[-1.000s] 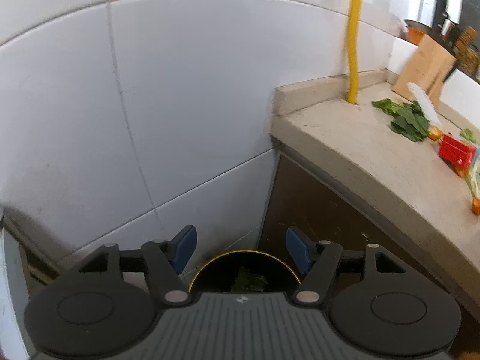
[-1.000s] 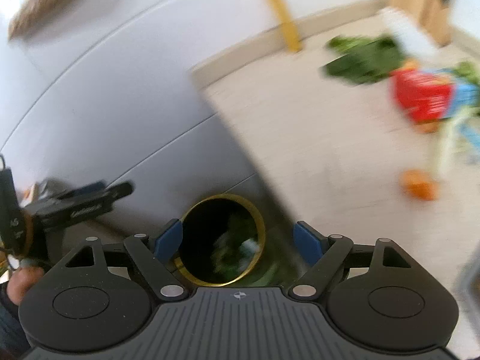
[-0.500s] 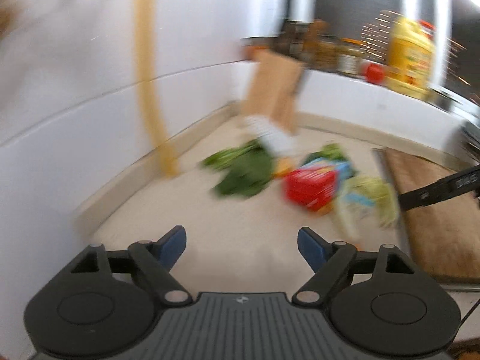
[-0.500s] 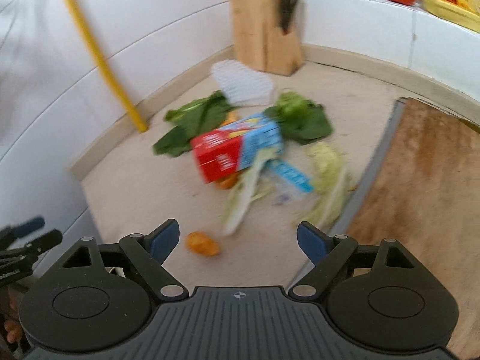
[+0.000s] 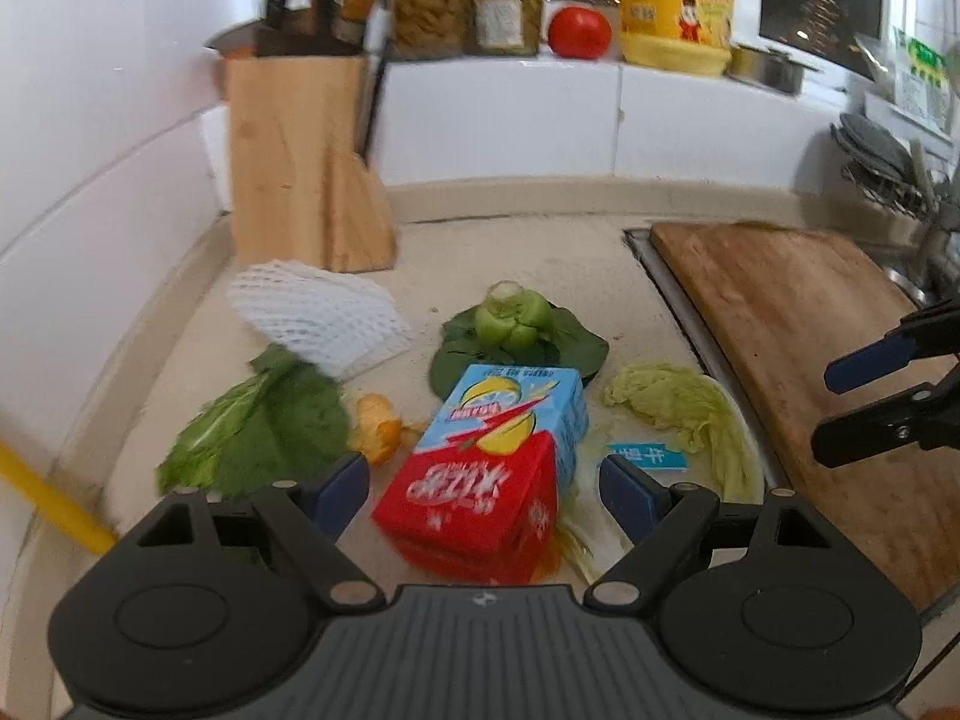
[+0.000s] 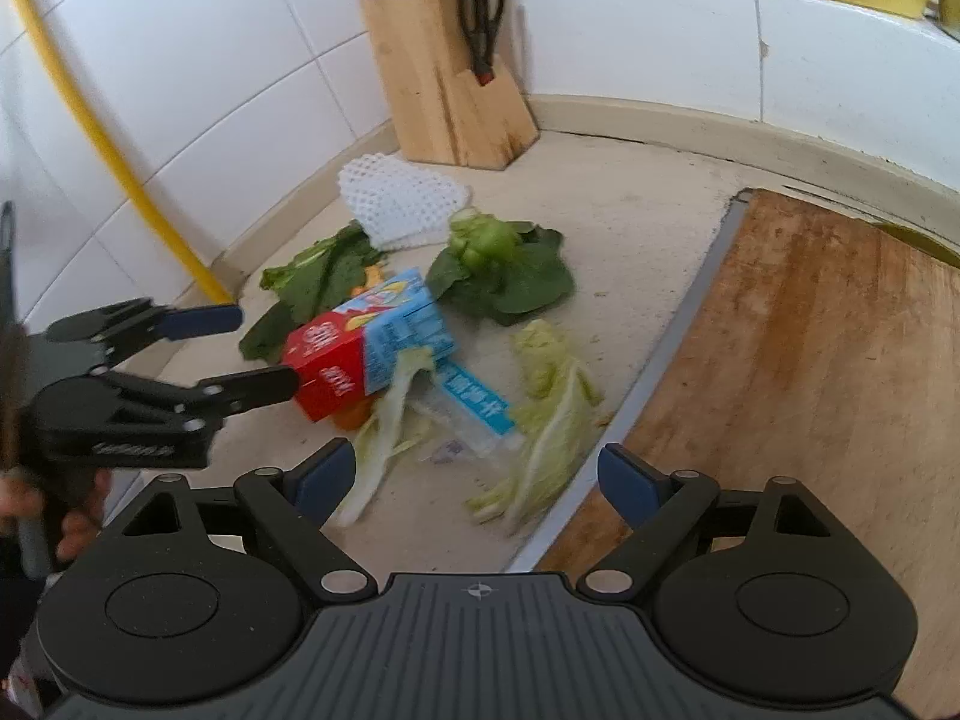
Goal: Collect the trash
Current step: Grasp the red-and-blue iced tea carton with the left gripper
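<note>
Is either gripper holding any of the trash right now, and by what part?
Nothing is held: left gripper and right gripper are both open and empty.

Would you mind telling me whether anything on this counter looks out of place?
Yes: a drink carton lies tipped on its side among loose vegetable leaves, a white foam net and orange peel, scattered across the counter beside the cutting board.

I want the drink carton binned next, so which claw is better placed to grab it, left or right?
Left, probably. The left claw is open with the red and blue carton directly between its fingers. The right claw is open over the pale cabbage leaves, beside the cutting board.
</note>
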